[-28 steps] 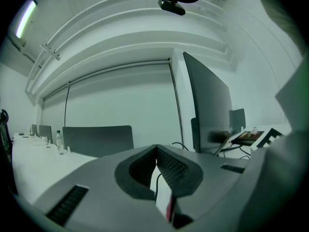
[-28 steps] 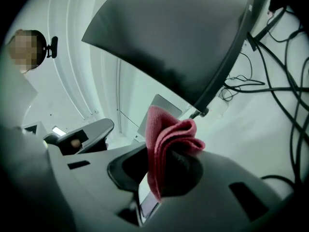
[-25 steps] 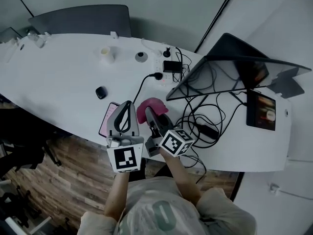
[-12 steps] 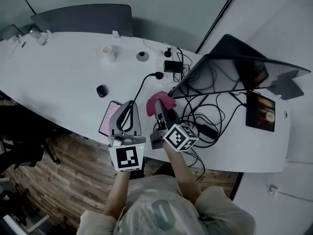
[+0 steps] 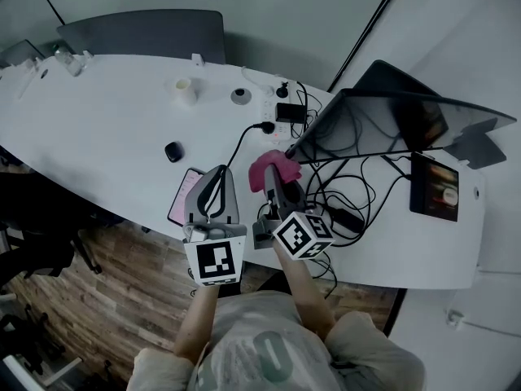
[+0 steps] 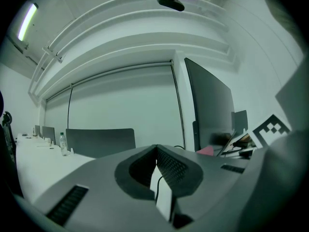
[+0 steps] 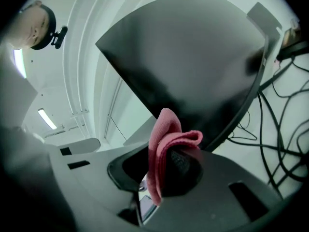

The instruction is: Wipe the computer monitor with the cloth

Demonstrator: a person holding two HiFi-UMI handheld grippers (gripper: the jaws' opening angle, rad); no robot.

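Head view: the right gripper (image 5: 275, 184) was held over the white table (image 5: 106, 133), its jaws closed on a folded pink cloth (image 5: 271, 166). The cloth was carried close to the lower left corner of the dark monitor (image 5: 383, 120); whether it touched the screen could not be told. In the right gripper view, the cloth (image 7: 166, 139) was seen pinched between the jaws of the right gripper (image 7: 161, 175), its fold bulging above the tips, with the tilted monitor (image 7: 193, 57) filling the space behind it.

The left gripper (image 5: 216, 176) was held just beside the right one, above a phone (image 5: 181, 195) lying near the table edge. In the left gripper view, the jaws of the left gripper (image 6: 156, 150) were seen brought together at their tips, with nothing held between them.

A tangle of black cables (image 5: 346, 190) was spread on the table below the monitor.
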